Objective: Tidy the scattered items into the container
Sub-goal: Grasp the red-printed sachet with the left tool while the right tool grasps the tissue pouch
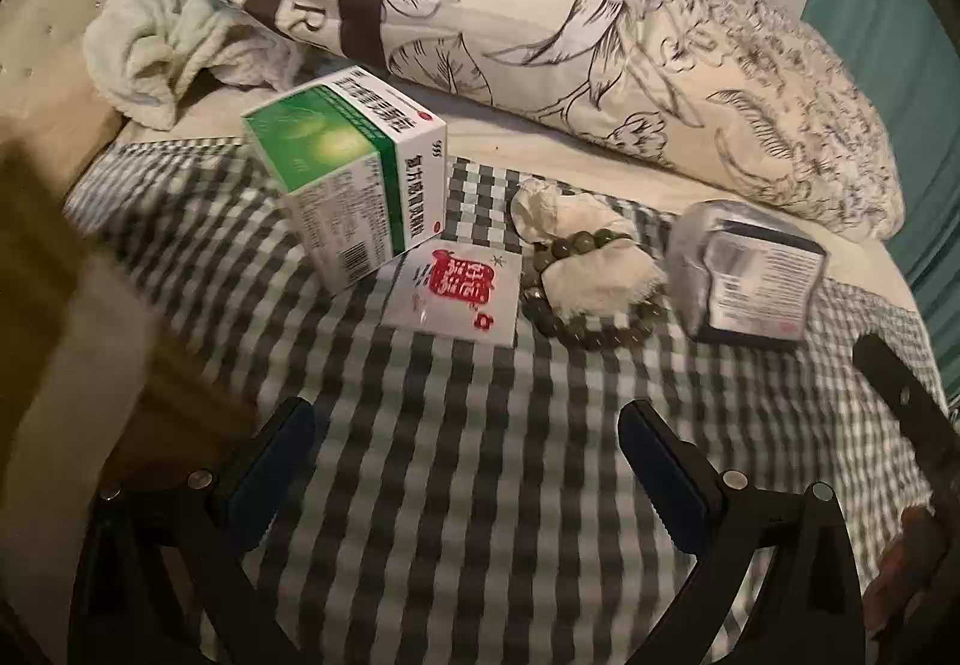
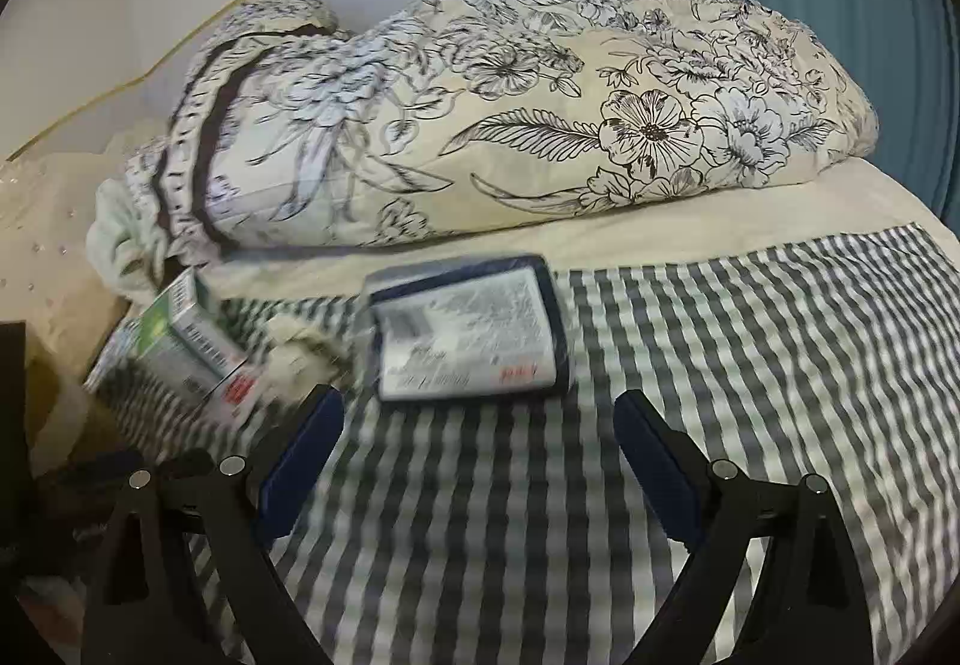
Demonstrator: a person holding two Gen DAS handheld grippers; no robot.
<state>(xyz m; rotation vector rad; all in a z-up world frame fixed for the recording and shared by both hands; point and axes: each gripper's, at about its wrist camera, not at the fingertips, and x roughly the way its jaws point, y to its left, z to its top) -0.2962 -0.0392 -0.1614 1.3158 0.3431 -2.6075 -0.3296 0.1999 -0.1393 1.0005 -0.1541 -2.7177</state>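
Note:
Scattered items lie on a green checked cloth [image 1: 456, 455] on a bed. A green and white medicine box [image 1: 354, 179] stands at the left. A small white card with a red stamp [image 1: 459, 293] lies in front of it. A crumpled tissue [image 1: 588, 251] lies over a green bead bracelet [image 1: 576, 329]. A dark plastic-wrapped packet [image 1: 753, 275] lies at the right; it also shows in the right wrist view [image 2: 468, 329]. My left gripper [image 1: 465, 431] is open and empty, short of the card. My right gripper [image 2: 477, 428] is open and empty, just in front of the packet.
A floral pillow [image 2: 510, 125] lies across the back. A pale green towel [image 1: 174, 53] is bunched at the back left. A blurred brown and white object [image 1: 78, 317] fills the left edge. The other gripper's black arm [image 1: 906, 413] shows at the right.

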